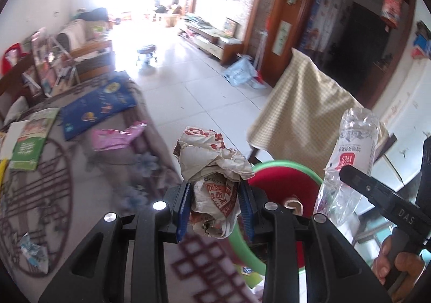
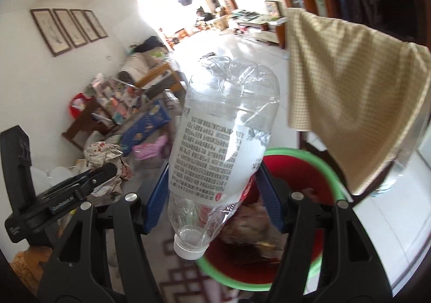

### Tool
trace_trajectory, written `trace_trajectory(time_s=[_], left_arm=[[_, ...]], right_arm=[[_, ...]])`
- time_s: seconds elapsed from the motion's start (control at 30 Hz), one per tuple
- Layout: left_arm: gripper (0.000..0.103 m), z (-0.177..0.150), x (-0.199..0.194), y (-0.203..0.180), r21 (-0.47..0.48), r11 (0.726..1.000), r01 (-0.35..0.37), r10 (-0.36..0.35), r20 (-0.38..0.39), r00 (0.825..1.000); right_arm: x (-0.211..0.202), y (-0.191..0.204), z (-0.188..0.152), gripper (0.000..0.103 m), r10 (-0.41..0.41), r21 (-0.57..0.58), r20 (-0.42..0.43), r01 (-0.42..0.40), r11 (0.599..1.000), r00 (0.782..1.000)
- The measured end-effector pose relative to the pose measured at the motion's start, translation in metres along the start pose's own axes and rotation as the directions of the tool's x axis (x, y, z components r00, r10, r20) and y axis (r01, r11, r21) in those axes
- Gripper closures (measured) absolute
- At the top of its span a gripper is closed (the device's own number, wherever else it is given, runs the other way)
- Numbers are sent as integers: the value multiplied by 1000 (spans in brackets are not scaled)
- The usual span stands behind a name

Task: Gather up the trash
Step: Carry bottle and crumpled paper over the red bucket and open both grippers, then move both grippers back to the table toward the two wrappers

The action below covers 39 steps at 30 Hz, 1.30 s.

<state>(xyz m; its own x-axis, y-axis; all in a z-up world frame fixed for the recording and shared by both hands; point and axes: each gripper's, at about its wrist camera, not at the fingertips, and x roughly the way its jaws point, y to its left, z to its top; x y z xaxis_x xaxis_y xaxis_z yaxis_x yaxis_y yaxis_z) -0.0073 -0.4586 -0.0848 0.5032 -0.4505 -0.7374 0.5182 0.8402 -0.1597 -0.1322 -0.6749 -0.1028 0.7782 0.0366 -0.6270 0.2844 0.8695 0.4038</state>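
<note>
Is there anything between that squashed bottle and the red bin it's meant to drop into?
Nothing visible. The right gripper holds the crushed plastic bottle cap-down, directly above the open green-rimmed red bin. The draped checked cloth hangs off to the side.

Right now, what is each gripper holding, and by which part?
Left gripper pinches the crumpled paper wrapper at its lower end. Right gripper clamps the plastic bottle near its neck.
</note>
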Motion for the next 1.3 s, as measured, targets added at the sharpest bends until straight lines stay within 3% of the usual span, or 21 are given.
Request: trace_trajectory(time_s=[0.17, 0.33, 0.47, 0.53, 0.67, 0.87, 1.07, 1.17, 1.23, 1.3], left_arm=[[73, -6, 34, -28, 22, 995, 97, -94, -97, 991], [72, -11, 55, -59, 86, 982, 167, -153, -154, 976], [36, -12, 64, -77, 152, 972, 177, -151, -168, 974], [36, -12, 58, -75, 164, 973, 164, -143, -133, 981], [35, -3, 54, -63, 148, 980, 130, -114, -116, 987], [34, -4, 45, -17, 43, 997, 62, -57, -103, 993], [29, -16, 21, 61, -101, 992, -77, 70, -69, 995], [28, -34, 5, 127, -225, 953, -204, 190, -82, 978], [28, -51, -6, 172, -314, 906, -285, 263, -111, 958], [28, -74, -19, 221, -398, 840, -369, 334, -158, 929]], right_arm=[[-5, -29, -4, 42, -78, 26, -12, 78, 997, 997], [7, -39, -11, 42, -182, -26, -79, 181, 983, 980], [17, -38, -17, 36, -189, -51, -131, 184, 982, 973], [16, -37, -16, 29, -192, -46, -119, 187, 981, 974], [14, -33, -12, 27, -177, -35, -108, 174, 984, 978], [19, -19, -4, 25, -146, -26, -91, 144, 989, 985], [35, 15, 0, 23, -100, -71, -101, 93, 993, 990], [51, 41, -4, 23, -72, -110, -129, 58, 992, 989], [62, 59, -7, 23, -57, -136, -149, 37, 990, 987], [73, 79, -11, 23, -42, -162, -169, 15, 987, 985]])
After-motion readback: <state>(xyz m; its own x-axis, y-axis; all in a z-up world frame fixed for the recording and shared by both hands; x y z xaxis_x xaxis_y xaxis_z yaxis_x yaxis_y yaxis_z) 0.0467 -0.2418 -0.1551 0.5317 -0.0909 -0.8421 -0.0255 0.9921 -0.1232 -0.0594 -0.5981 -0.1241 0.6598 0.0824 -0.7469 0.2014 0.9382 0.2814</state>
